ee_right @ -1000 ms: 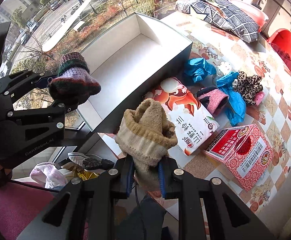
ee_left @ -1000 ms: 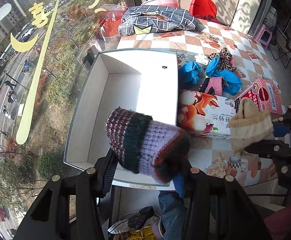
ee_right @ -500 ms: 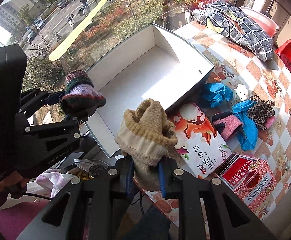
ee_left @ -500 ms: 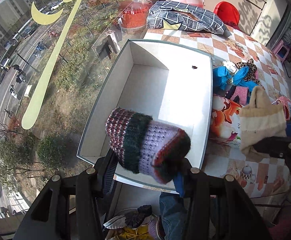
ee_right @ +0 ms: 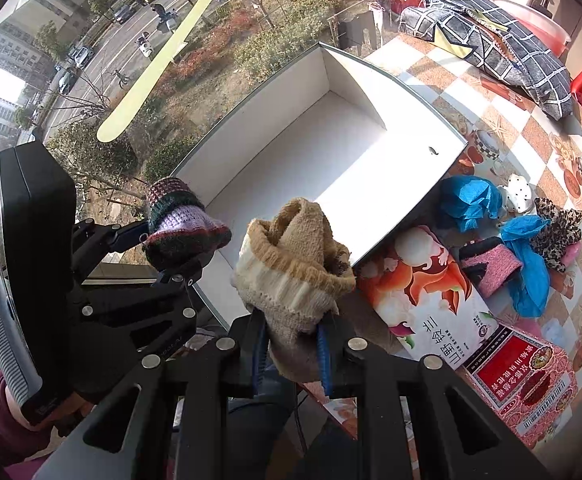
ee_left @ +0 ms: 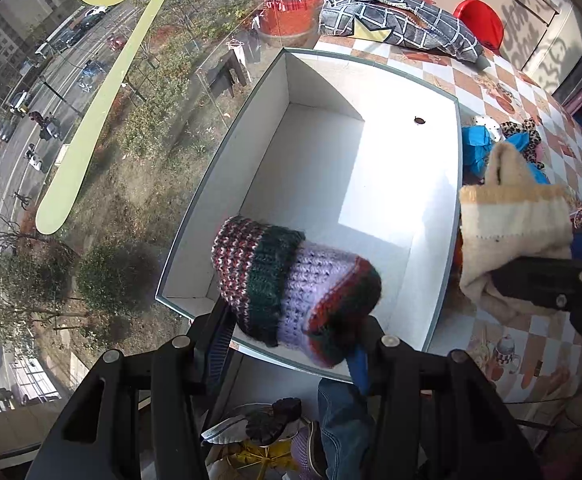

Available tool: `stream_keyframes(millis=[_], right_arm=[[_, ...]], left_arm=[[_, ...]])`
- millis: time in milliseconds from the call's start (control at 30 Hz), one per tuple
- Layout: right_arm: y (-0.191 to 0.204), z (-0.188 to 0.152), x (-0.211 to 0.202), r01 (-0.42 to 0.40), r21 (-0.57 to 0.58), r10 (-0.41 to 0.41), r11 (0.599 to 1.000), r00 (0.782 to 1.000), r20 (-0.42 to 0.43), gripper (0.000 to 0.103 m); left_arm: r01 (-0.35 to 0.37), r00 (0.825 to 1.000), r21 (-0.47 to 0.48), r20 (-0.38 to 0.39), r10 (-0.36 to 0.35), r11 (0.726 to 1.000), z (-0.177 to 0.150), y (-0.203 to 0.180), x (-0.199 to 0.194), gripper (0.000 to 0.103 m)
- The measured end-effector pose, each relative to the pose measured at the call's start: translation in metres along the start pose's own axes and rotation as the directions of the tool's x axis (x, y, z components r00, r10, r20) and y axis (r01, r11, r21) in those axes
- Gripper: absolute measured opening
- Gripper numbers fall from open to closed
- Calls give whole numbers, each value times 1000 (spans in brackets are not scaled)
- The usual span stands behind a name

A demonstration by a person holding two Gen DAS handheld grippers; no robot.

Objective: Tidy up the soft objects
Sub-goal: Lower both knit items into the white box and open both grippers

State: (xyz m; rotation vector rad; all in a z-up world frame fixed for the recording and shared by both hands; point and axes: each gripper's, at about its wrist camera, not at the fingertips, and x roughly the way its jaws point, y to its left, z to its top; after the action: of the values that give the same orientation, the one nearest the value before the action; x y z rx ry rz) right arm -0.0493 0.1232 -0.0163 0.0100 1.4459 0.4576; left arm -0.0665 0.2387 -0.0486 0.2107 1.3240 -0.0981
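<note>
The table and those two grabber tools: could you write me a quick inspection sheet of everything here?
Surface: checkered table by a window.
Job's things: white box, nothing inside; striped knit sock; beige sock; blue cloths, pink sock, leopard cloth heaped on the table.
Clutter: orange packet, red carton, plaid cushion.
Grippers: left gripper shut on striped knit sock; right gripper shut on beige sock.
Cables: nothing seen.
Surroundings: street and trees outside.

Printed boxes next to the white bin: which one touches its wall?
The white and orange box. One corner sits against the white bin wall. The red patterned box lies beyond it, nearer the table edge, clear of the bin.
</note>
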Motion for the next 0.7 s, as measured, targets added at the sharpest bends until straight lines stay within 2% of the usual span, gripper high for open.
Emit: stream_keyframes(millis=[700], right_arm=[[3,19,16,8,14,-8,1000,1000,-21,21]], left_arm=[[-12,1000,5,-17,12,1000,5,2,10,54]])
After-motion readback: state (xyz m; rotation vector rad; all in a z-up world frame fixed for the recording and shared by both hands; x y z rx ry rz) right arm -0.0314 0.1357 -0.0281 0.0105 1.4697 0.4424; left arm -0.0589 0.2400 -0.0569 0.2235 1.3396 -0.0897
